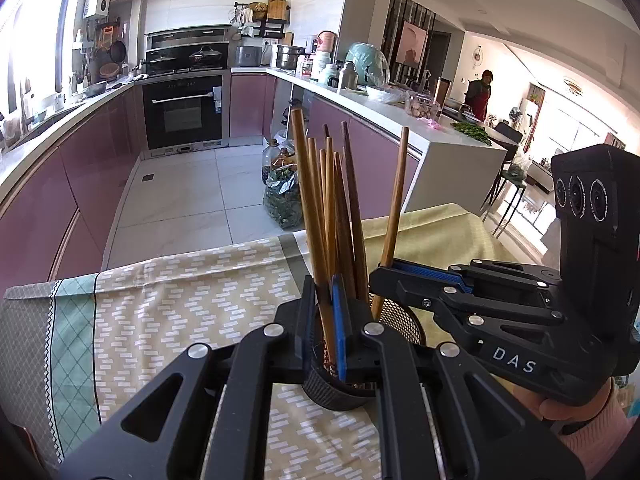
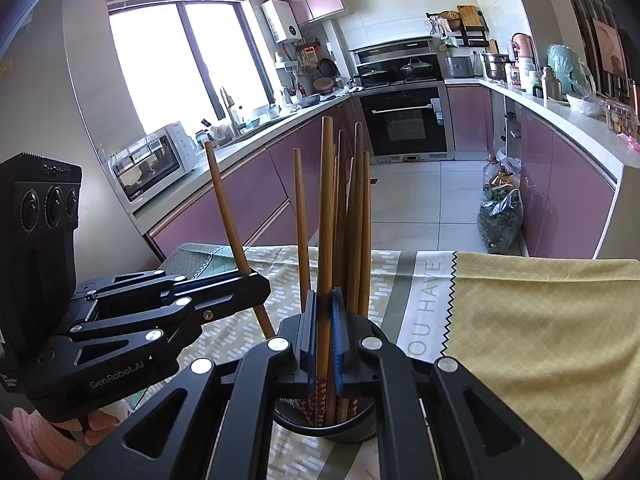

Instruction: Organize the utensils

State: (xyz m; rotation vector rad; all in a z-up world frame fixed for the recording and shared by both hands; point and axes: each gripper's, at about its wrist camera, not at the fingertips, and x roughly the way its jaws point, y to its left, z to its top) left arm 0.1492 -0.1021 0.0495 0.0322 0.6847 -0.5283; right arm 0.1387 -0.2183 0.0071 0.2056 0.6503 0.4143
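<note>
Black mesh holder (image 1: 340,392) on a patterned tablecloth (image 1: 168,304), packed with brown wooden chopsticks (image 1: 320,208) standing upright, tips fanned out; lower ends show a small printed pattern inside the holder. Left gripper (image 1: 326,320) sits over the holder's near rim, blue pads clamped tight on one chopstick. Right gripper (image 2: 324,344) also directly above the holder, fingers pinched on one chopstick (image 2: 326,220). Another stick (image 2: 230,216) leans away from the holder's bundle.

Chopsticks (image 1: 320,208): about eight, exact count unclear. Mesh holder (image 1: 336,394): one. Grippers: two. Tablecloth (image 1: 180,288): one.
</note>
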